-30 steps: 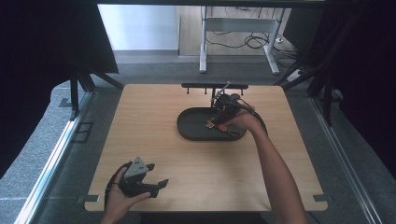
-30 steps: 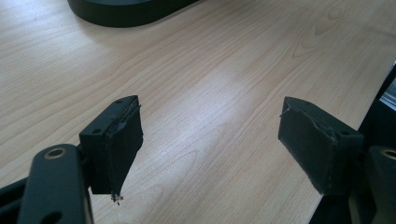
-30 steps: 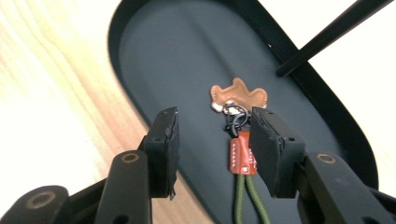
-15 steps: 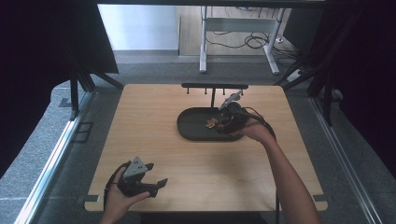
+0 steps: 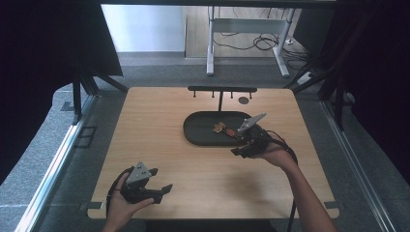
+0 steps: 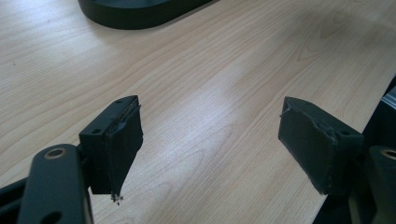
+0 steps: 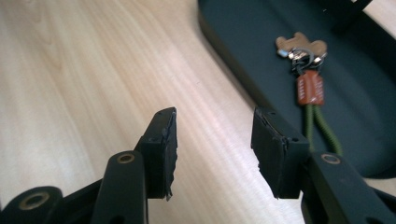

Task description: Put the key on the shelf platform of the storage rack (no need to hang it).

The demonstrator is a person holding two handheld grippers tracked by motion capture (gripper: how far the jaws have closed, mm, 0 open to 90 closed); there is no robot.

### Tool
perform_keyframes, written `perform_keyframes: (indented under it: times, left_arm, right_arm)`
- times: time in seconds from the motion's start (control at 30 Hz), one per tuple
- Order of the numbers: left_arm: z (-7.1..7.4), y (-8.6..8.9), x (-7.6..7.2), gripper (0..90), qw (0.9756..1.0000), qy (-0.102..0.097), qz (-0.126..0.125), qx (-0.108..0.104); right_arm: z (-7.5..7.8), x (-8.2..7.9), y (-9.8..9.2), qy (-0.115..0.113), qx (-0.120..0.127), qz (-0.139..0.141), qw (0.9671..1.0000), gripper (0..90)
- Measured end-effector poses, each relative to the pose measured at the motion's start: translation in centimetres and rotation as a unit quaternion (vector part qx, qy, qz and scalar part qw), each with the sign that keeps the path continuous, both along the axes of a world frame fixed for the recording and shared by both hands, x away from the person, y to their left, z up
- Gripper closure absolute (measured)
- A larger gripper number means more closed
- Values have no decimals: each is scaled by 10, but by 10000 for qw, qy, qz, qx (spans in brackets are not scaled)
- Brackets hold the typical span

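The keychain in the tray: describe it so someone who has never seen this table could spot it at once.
Start at the dark oval tray on the far half of the wooden table, before the black hook rack. The keychain lies inside it toward its right end: a tan wooden charm, metal rings, a brown tag and a green cord. It is the tray's one coloured item.

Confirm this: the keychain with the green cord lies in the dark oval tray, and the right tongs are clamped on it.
Not quite. The keychain does lie in the dark oval tray, but the right tongs are not clamped on it. The right gripper view shows their jaws apart over bare wood beside the tray, with nothing between them.
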State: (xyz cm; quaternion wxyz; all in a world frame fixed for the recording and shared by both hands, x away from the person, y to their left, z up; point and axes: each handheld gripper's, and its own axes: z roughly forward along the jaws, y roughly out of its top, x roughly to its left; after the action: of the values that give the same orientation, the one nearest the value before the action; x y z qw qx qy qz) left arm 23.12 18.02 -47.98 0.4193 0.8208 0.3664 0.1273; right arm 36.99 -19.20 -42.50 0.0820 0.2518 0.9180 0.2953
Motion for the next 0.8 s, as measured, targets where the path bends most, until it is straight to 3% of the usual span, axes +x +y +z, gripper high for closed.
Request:
perform_keyframes:
  times: [0.27,0.5,0.73,0.8]
  left_arm:
    - [-1,-2,0,220,10000,31,-25,32]
    - [-2,-3,0,220,10000,36,-32,57]
    - [-3,-4,1,220,10000,50,-17,77]
    - [-3,-5,1,220,9999,50,-41,97]
  right_arm:
    - [-21,-25,-11,103,161,24,9998,503]
    - [-46,-45,-25,94,329,-255,9991,500]
    - [-62,-62,-38,22,680,-450,9967,501]
    - [-64,-62,-41,64,586,-461,9972,495]
